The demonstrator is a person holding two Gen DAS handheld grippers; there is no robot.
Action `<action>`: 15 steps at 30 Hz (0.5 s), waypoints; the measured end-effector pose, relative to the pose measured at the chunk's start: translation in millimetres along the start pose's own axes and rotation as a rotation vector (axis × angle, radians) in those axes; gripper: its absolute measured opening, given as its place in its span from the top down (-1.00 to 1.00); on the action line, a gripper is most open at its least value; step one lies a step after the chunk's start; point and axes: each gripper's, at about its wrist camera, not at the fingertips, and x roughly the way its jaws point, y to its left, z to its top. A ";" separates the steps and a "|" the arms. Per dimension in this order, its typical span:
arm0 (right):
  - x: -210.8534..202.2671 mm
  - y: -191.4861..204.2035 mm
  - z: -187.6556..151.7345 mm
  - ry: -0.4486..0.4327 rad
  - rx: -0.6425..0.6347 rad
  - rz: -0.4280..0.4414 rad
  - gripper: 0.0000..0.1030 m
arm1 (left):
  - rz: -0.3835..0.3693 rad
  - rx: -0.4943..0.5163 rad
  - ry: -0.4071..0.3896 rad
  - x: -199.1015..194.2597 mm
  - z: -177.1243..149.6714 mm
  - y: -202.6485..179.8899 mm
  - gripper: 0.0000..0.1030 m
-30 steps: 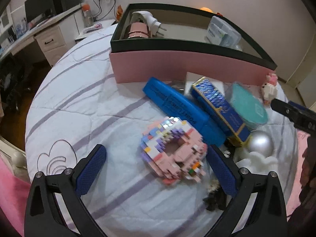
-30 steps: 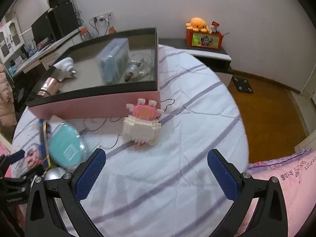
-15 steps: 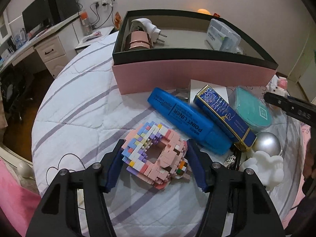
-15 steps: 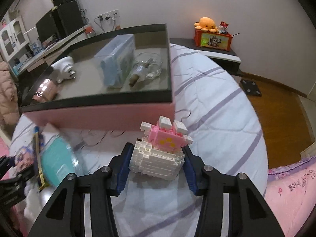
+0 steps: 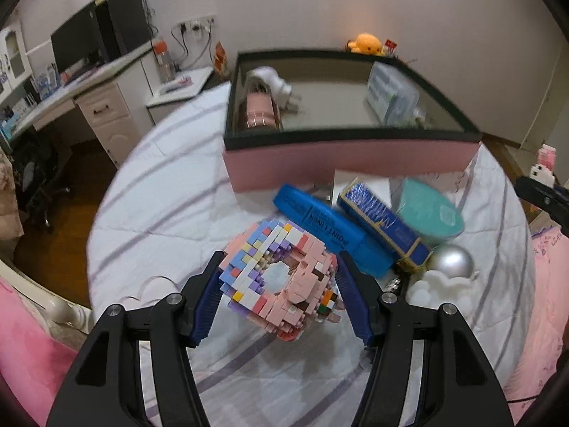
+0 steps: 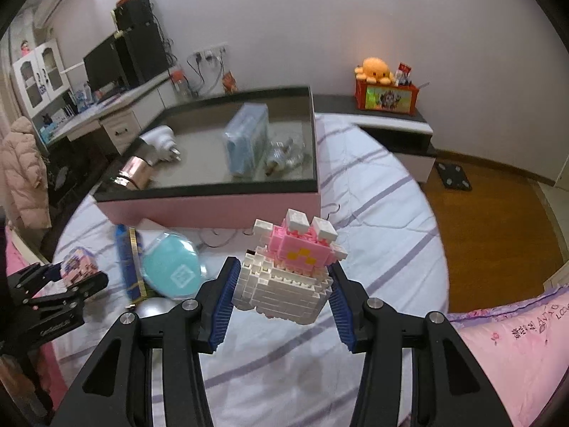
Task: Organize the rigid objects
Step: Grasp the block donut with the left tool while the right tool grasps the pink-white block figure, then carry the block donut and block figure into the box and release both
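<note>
Your left gripper (image 5: 279, 293) is clamped about half-wide on the brick-built donut (image 5: 281, 277), its blue pads pressing the ring's two outer sides and the piece tilted clear of the striped bedspread (image 5: 160, 213); holding it by the rim probably keeps the bricks from splitting. To its right, one blue marker (image 5: 330, 229), one blue foil box (image 5: 382, 220), one teal round case (image 5: 430, 213) and one silver ball (image 5: 451, 261) lie bunched just in front of the pink box (image 5: 348, 163), so four loose items are left to sort, plus a white moulded piece you can only partly see. Inside the box I count a white plug (image 6: 160, 142), a rose-gold cylinder (image 6: 133, 174), a pale blue packet (image 6: 247, 140) and a clear bottle (image 6: 286, 154), one of each. Your right gripper (image 6: 281, 297) has closed narrower, squeezing the white base of the pink-and-white brick figure (image 6: 290, 268), upright and off the bed, likely headed for the box. That makes two brick models, one in each gripper.
</note>
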 end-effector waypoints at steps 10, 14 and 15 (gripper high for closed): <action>-81.8 15.1 -5.1 -0.175 -0.023 0.029 0.04 | 0.043 0.014 -0.214 -82.6 16.3 0.6 -0.21; -111.3 18.6 -6.0 -0.247 -0.033 0.056 0.03 | 0.049 0.020 -0.318 -121.2 20.2 -2.0 -0.21; -116.7 18.4 -6.4 -0.260 -0.029 0.071 0.03 | 0.052 0.019 -0.340 -129.0 20.5 -2.9 -0.21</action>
